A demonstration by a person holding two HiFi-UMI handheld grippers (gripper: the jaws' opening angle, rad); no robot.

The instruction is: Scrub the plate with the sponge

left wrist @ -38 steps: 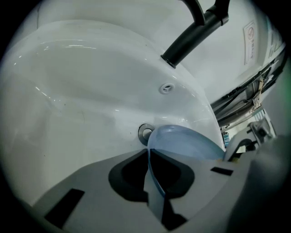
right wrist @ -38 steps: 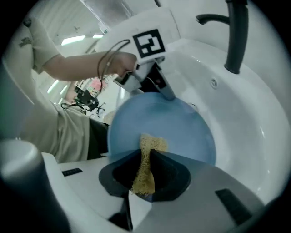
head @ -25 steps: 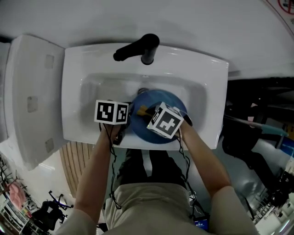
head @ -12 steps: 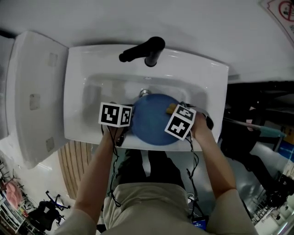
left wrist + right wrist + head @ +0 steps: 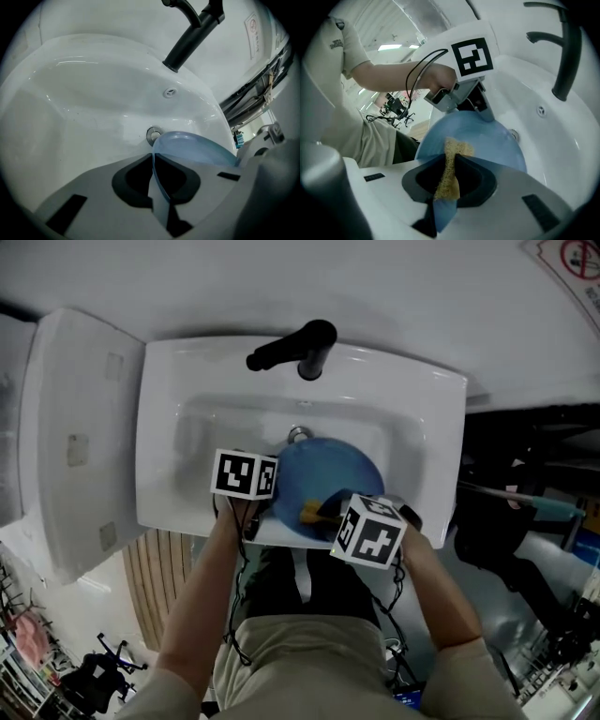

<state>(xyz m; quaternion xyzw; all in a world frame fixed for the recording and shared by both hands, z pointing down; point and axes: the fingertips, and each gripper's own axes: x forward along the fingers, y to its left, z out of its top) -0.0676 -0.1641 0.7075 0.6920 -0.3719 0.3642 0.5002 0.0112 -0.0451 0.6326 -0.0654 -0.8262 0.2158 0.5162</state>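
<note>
From the head view I saw the white sink (image 5: 159, 427) with its black faucet (image 5: 295, 348) at the back, and the blue plate (image 5: 328, 479) lay in the basin toward the near edge, just in front of the drain (image 5: 298, 434). The left gripper (image 5: 272, 488) was at the plate's left rim and the right gripper (image 5: 323, 512) reached in over the plate's near part, with the yellow sponge (image 5: 310, 513) showing on the blue surface at its tip. In the left gripper view my fingers (image 5: 103, 197) were drawn narrow and pinched the plate's (image 5: 201, 147) thin rim edge-on between them. The plate fanned out to the right, the drain (image 5: 153, 135) sat just beyond its edge, and the faucet (image 5: 192, 35) rose above the basin. In the right gripper view the fingers (image 5: 487, 197) were closed on the sponge (image 5: 457, 147), which stood squeezed upright between them with its far end touching the plate's (image 5: 487, 140) face. Across the plate I saw the left gripper (image 5: 480, 105) clamped on the far rim. A strip of blue lay under the sponge between the fingers. I could not tell whether it was part of the sponge or the plate's near edge.
</note>
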